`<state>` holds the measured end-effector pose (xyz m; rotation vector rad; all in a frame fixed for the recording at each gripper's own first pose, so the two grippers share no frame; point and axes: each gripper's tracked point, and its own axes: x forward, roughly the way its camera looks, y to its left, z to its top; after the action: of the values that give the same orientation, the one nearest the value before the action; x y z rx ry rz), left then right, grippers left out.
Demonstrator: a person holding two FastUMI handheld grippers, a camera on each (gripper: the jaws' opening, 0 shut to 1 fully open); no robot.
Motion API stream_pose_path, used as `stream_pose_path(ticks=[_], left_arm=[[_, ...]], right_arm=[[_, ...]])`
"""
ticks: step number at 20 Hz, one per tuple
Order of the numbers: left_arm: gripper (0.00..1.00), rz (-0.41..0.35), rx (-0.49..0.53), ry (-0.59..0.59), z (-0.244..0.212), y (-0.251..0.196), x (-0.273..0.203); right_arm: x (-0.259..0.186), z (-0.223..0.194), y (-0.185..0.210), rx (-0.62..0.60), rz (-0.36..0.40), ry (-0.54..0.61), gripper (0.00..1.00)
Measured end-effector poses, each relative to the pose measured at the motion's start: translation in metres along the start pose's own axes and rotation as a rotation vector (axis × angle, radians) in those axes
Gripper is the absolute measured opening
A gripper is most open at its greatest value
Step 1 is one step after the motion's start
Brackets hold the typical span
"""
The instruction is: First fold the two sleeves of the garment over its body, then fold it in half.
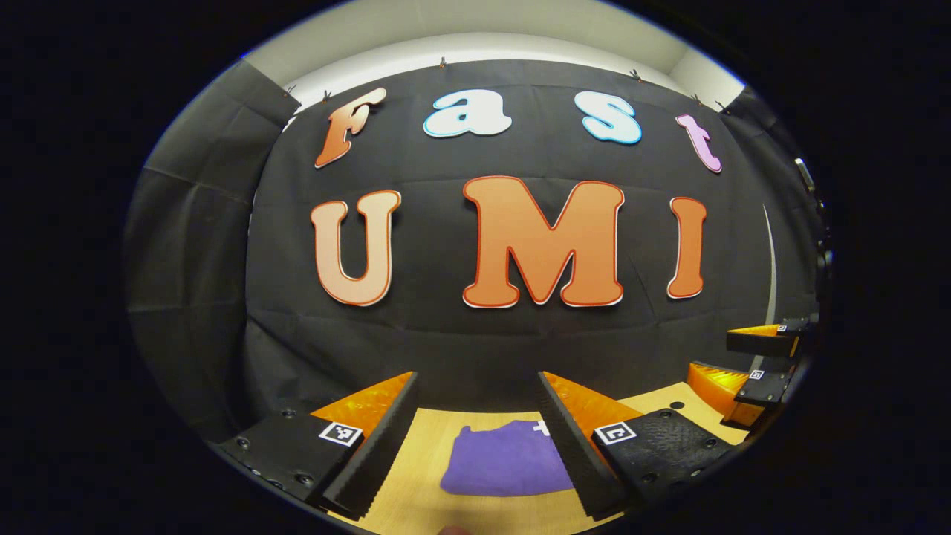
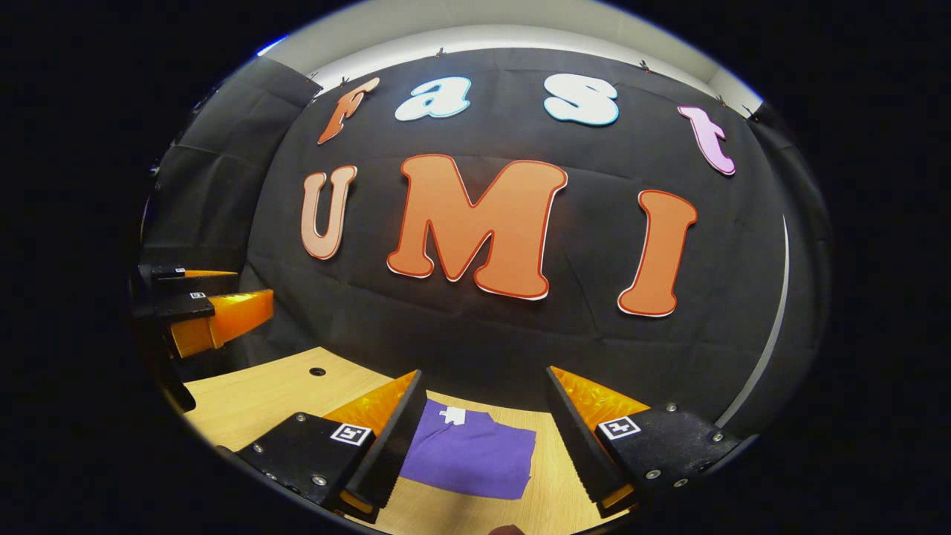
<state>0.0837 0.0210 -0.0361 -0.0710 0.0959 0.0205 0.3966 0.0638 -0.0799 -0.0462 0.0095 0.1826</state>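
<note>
A purple garment [image 1: 505, 464] lies folded into a compact rectangle on the wooden table [image 1: 423, 490], with a small white tag at its far edge. My left gripper [image 1: 477, 416] hangs open above it, nothing between its fingers. In the right gripper view the same garment [image 2: 472, 453] lies below my right gripper [image 2: 487, 412], which is also open and holds nothing. The right gripper [image 1: 758, 364] appears at the right edge of the left gripper view, and the left gripper [image 2: 204, 308] at the left edge of the right gripper view. Both are raised off the table.
The black cloth wall [image 1: 520, 349] stands close behind the table. A small round hole [image 2: 318, 371] sits in the tabletop [image 2: 260, 401] at the left in the right gripper view. Bare wood surrounds the garment.
</note>
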Motion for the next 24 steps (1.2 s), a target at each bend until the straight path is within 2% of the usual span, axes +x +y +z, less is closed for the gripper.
stream_pose_path(ticks=[6, 13, 16, 18, 24], left_arm=[[0.98, 0.075, -0.012, 0.017, -0.005, 0.000, -0.023], [0.98, 0.008, 0.012, 0.030, -0.008, -0.007, -0.048], [0.97, 0.000, 0.008, 0.007, -0.003, -0.003, -0.058], [0.98, -0.017, -0.002, 0.021, -0.011, -0.004, -0.066], [0.98, -0.046, 0.009, 0.019, -0.007, 0.003, -0.082]], right_arm=[[-0.007, -0.001, 0.005, -0.004, 0.063, 0.003, 0.95], [-0.020, 0.001, -0.004, -0.039, -0.008, 0.004, 0.95], [-0.022, 0.006, 0.006, -0.045, 0.012, -0.026, 0.95], [-0.027, 0.002, 0.000, -0.074, -0.005, -0.001, 0.94], [-0.035, 0.008, 0.004, -0.092, -0.016, -0.021, 0.95]])
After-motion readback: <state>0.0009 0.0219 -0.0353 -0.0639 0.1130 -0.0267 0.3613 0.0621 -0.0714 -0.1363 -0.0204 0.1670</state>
